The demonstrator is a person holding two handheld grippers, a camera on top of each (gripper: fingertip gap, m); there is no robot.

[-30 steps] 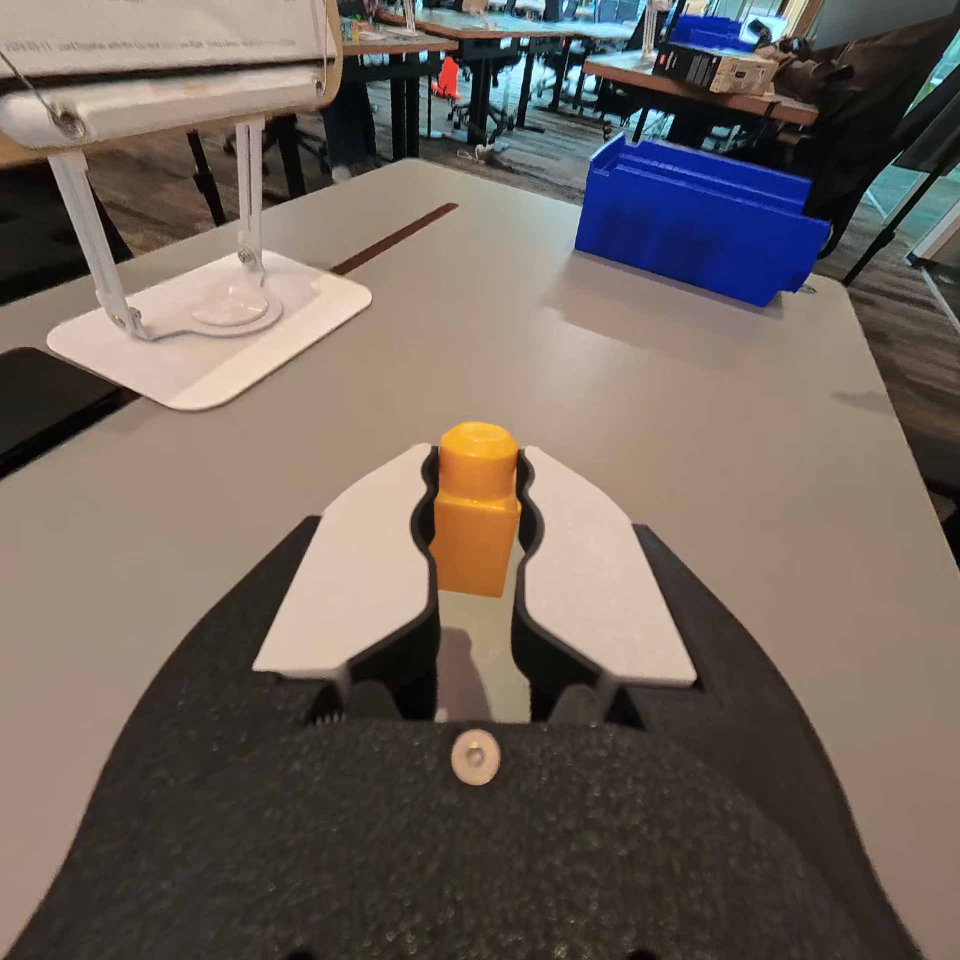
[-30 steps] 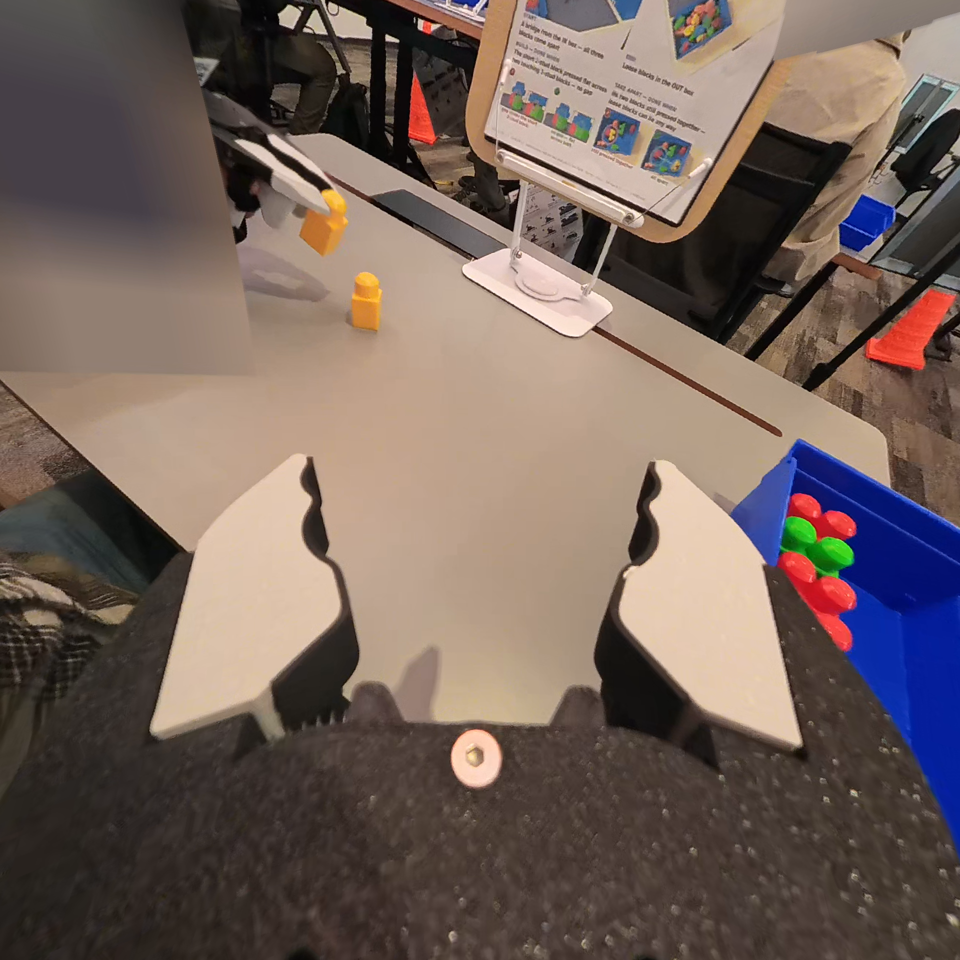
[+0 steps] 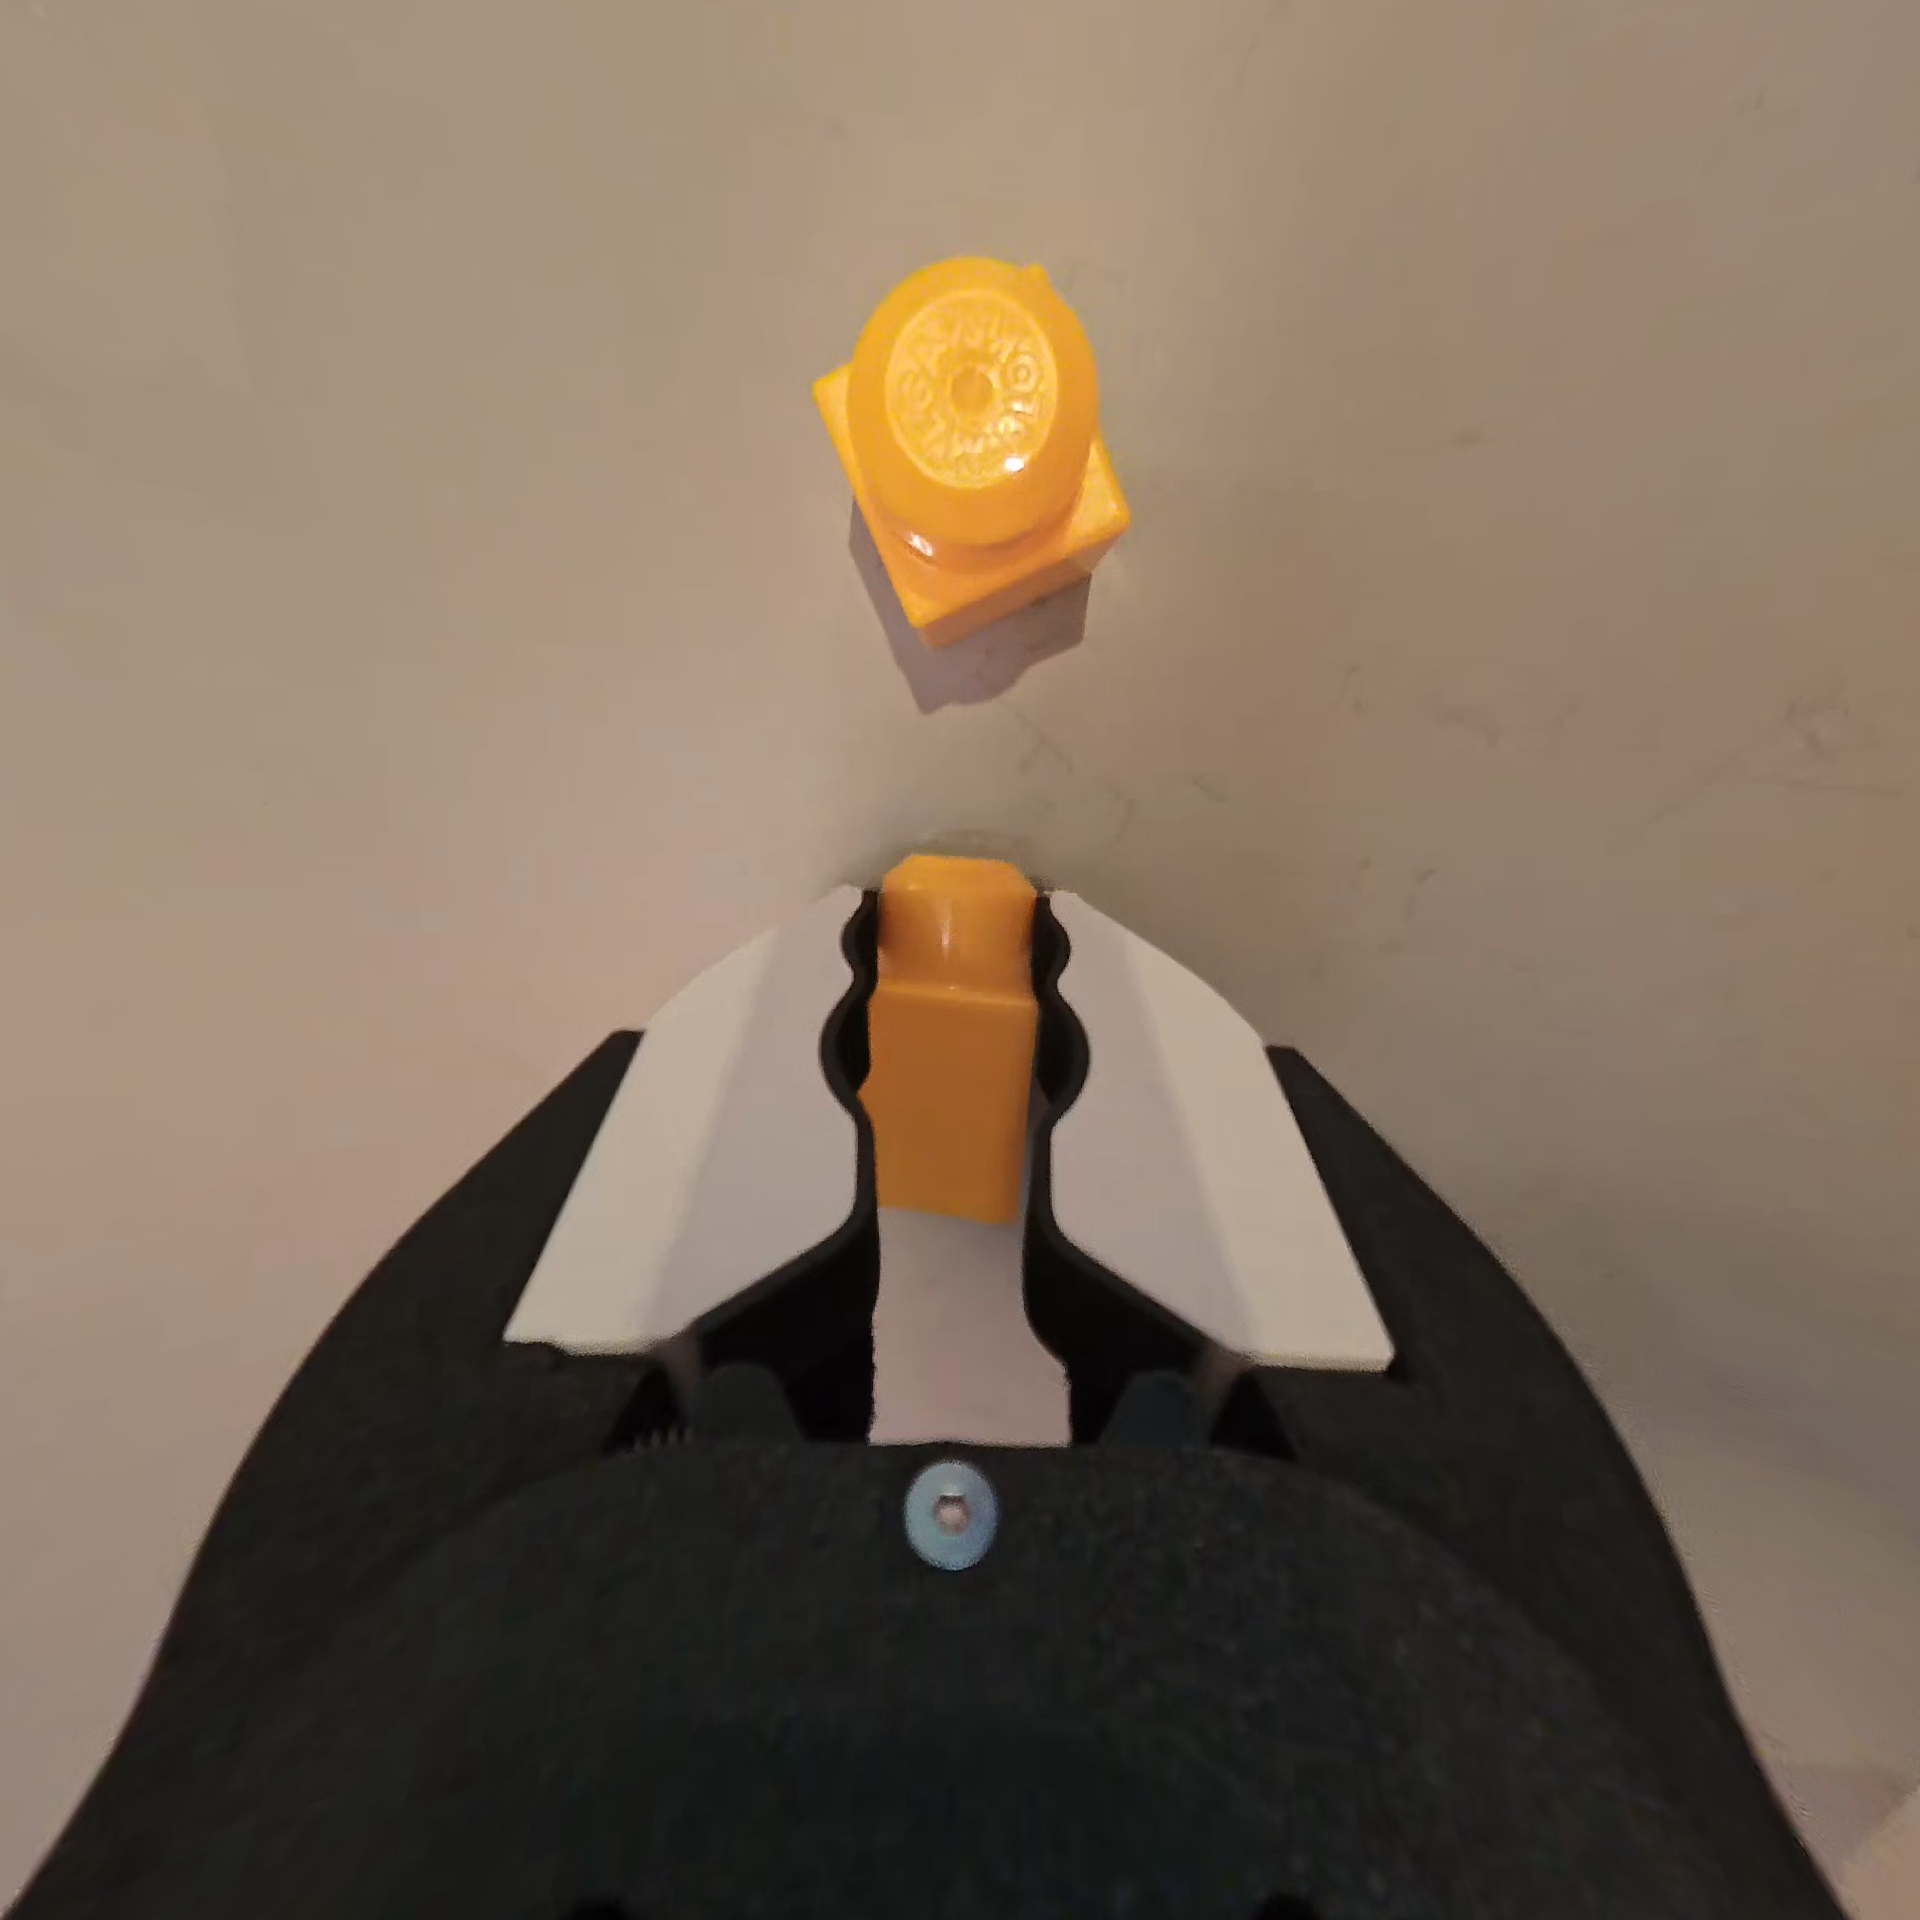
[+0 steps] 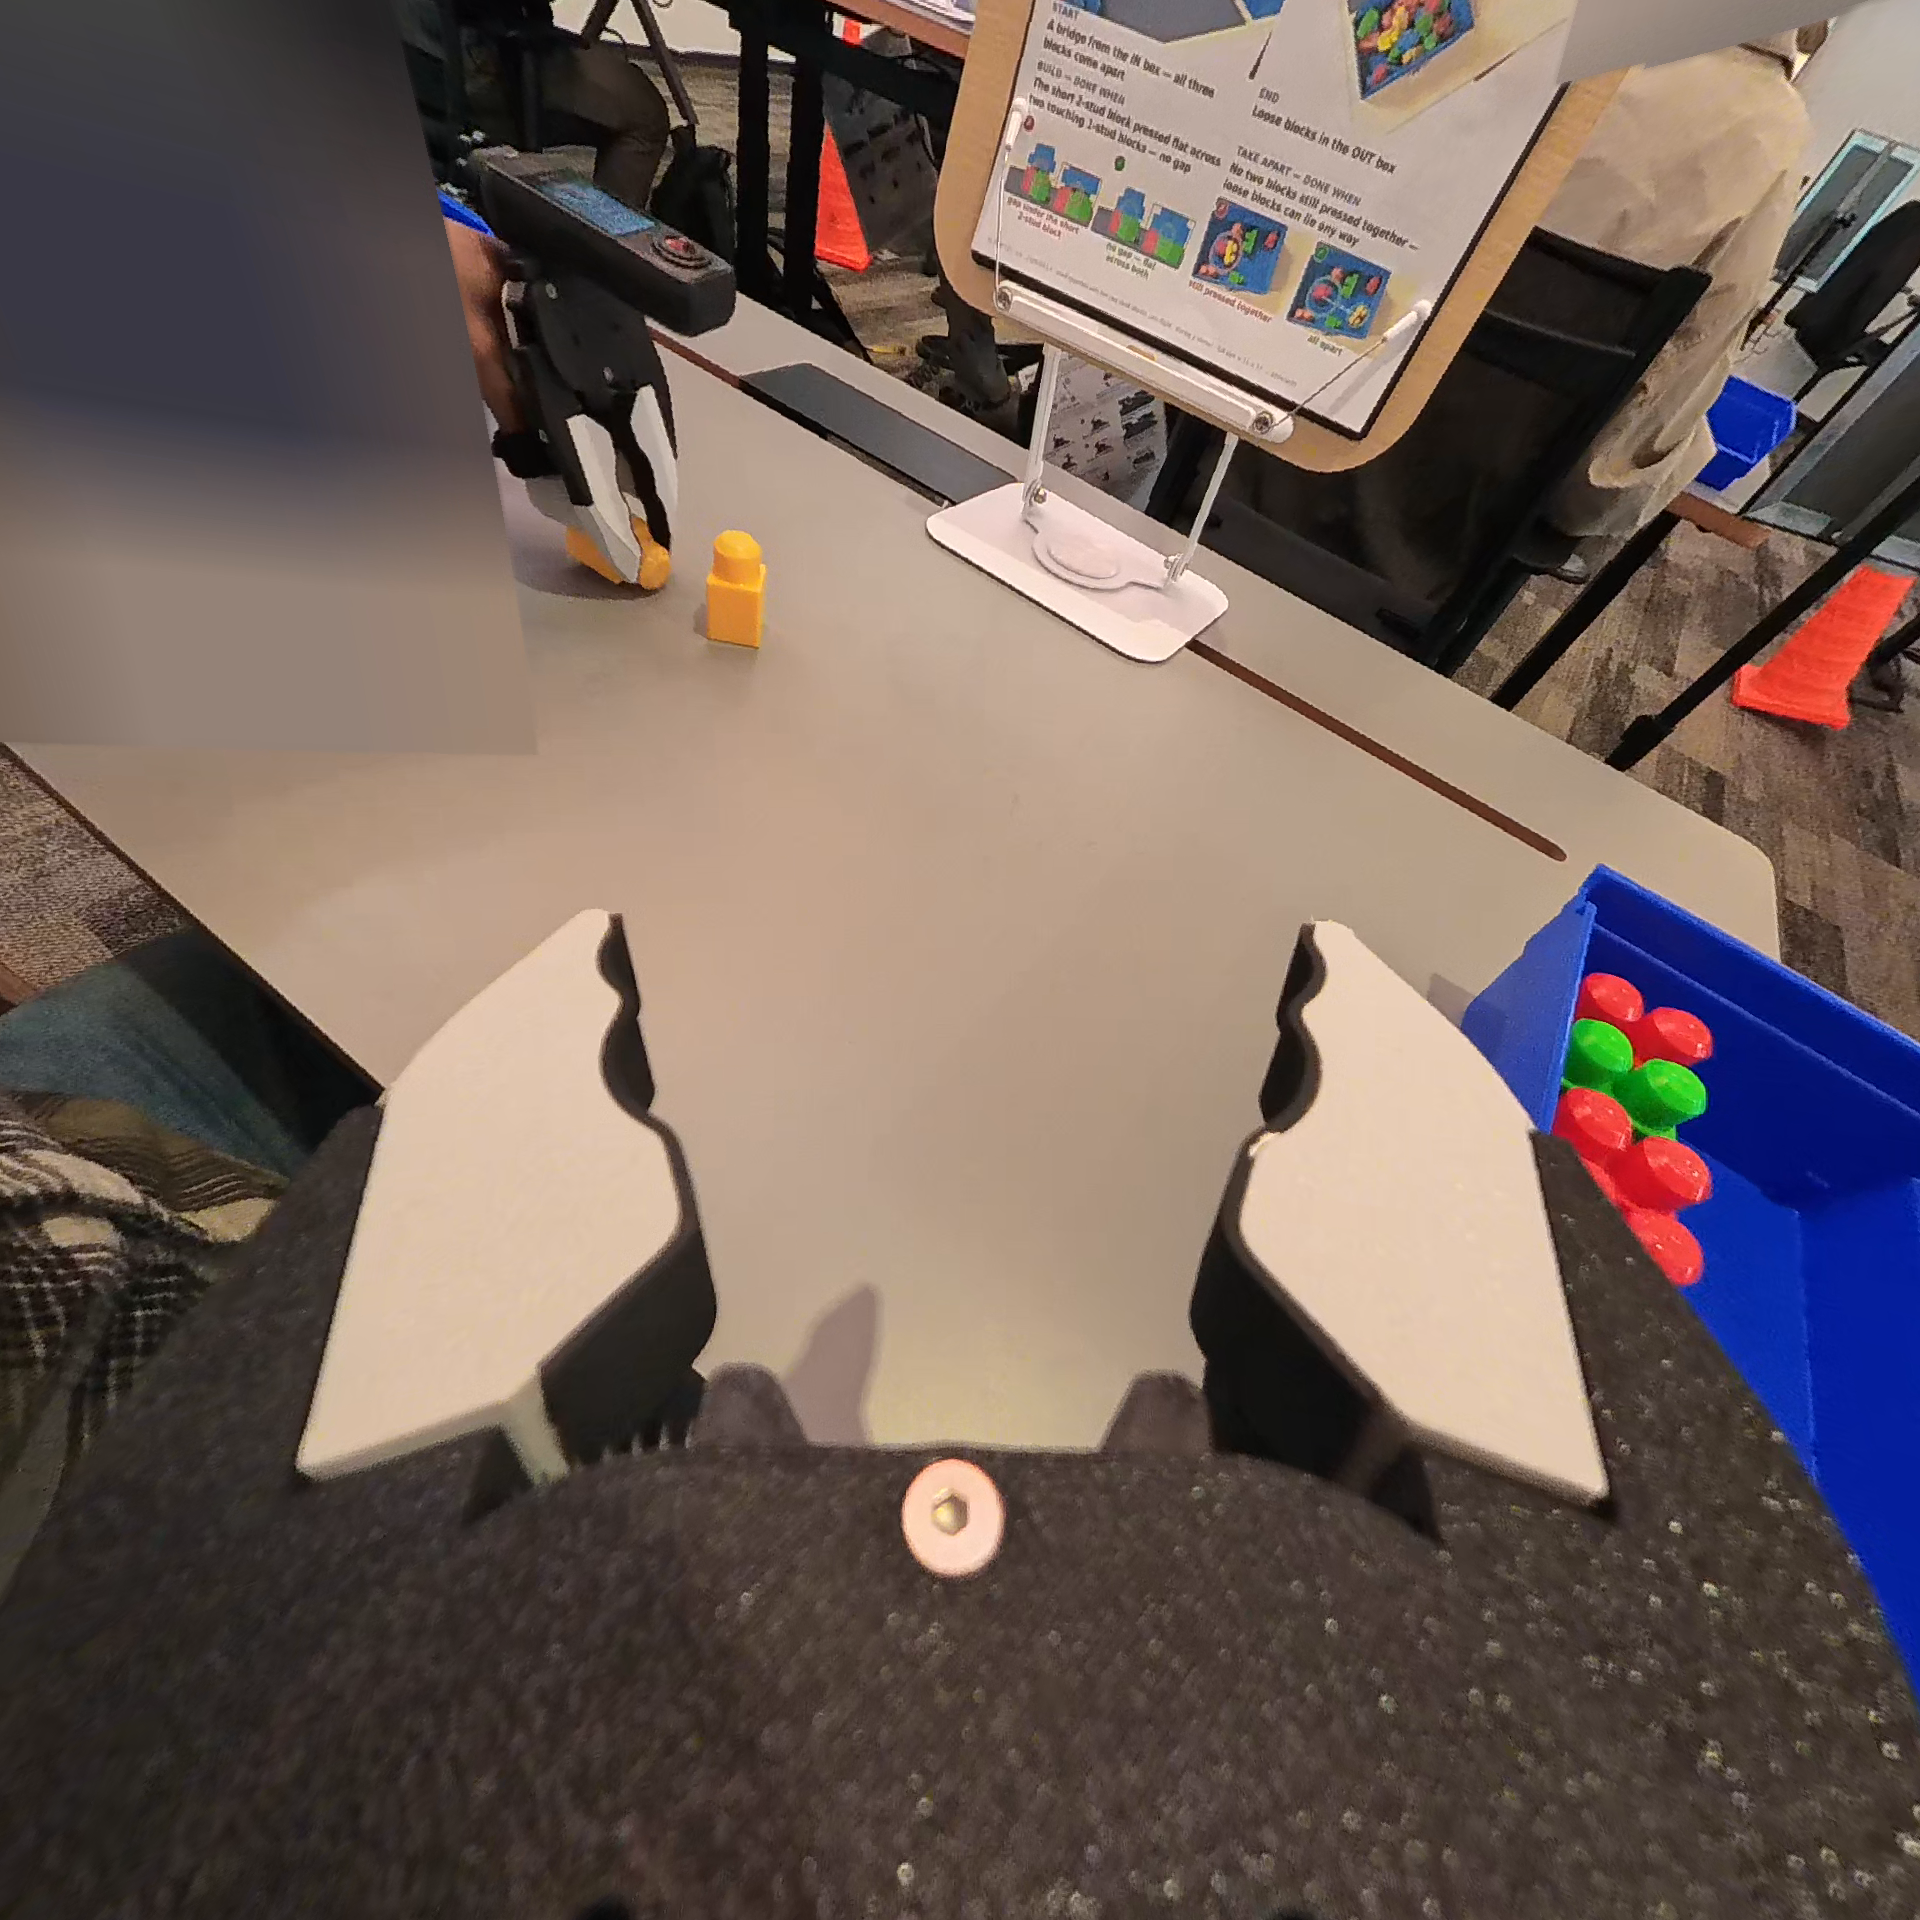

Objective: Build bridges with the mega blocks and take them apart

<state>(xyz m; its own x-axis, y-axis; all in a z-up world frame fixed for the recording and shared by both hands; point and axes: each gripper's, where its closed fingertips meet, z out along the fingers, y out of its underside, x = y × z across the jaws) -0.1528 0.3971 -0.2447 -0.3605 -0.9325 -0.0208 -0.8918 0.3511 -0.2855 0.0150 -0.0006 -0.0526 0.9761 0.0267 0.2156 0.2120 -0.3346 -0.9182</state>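
Lowered to the table (image 3: 416, 623), my left gripper (image 3: 958, 894) clamps one orange block (image 3: 951, 1081) near its upright twin (image 3: 971, 457); right gripper (image 4: 961, 935) gapes empty; bridge barely begun.

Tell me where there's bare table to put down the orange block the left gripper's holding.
Widest bare patch: the grey table between the standing orange block, the white stand base and the blue bin. The open right gripper hovers over its near part. It is crowded around the left gripper, whose held block sits close beside the standing one.
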